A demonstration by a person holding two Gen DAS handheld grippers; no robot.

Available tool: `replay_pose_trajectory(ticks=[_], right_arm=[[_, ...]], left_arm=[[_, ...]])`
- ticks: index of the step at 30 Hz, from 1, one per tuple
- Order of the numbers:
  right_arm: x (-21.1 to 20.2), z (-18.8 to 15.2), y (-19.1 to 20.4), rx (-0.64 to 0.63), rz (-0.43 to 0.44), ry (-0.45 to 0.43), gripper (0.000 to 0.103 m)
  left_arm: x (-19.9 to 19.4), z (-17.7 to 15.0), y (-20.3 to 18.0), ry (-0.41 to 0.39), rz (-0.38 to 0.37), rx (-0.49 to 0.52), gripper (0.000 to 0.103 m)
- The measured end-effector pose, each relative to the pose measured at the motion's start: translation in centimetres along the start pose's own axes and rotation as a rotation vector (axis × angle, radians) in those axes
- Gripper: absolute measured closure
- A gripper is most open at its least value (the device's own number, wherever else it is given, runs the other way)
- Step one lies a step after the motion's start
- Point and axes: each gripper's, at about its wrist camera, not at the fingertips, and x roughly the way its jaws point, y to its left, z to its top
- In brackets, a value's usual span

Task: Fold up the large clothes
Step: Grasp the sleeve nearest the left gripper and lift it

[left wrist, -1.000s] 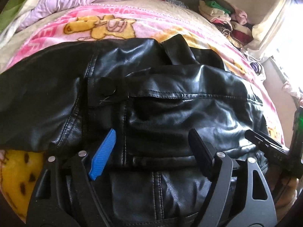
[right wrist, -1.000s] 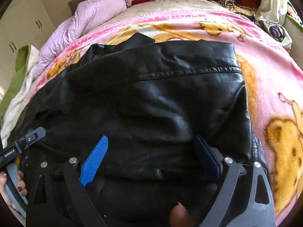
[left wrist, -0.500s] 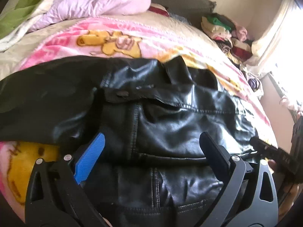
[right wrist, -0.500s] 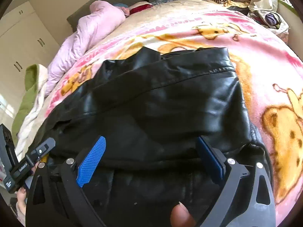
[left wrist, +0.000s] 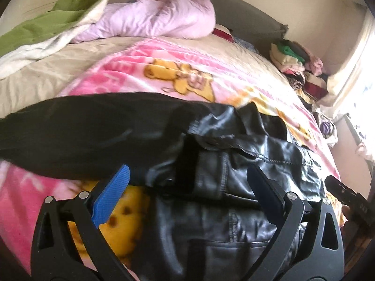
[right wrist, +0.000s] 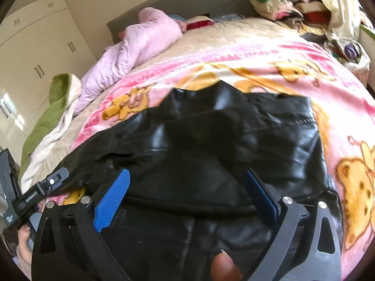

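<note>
So there was one black leather jacket (left wrist: 246, 168) lying folded over on the pink cartoon-bear blanket (left wrist: 164, 70), filling the lower middle of both views, with one sleeve (left wrist: 82, 131) stretched out toward 9 o'clock in the left wrist view. Two grippers in play. The left gripper (left wrist: 187, 194) had its fingers spread wide with nothing pinched; the jacket just lay below the gap. The right gripper (right wrist: 186, 194) was the same deal, tongs splayed apart over the jacket (right wrist: 222, 145), not gripping any of it. Each one had two blue pads, so four total.

Up at 11 o'clock in the left wrist view sat one crumpled lilac quilt (left wrist: 154, 16), and one green-and-cream blanket (left wrist: 46, 25) at 10. One heap of folded clothes (left wrist: 297, 61) was stacked at 2 o'clock by the wall. In the right wrist view a fingertip (right wrist: 225, 269) poked in at 6 o'clock, and the other gripper's body showed at 8 o'clock with a hand (right wrist: 23, 241) around it. One wardrobe (right wrist: 35, 46) stood at 10.
</note>
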Motion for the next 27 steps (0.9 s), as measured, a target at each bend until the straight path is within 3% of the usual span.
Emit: replay_pose_trajectory(ticks=[13,27], right_arm=[[0.8,0.4,8.2,-0.125,0.092,-0.013,0.005],[2.7,0.1,15.0,-0.251,0.139,-0.008,0.005]], left_arm=[[-2.6,-0.1,6.1,-0.013,0.096,-0.056,0.009],[-4.1,-0.2,13.4,-0.031,0.130,-0.257,0.009]])
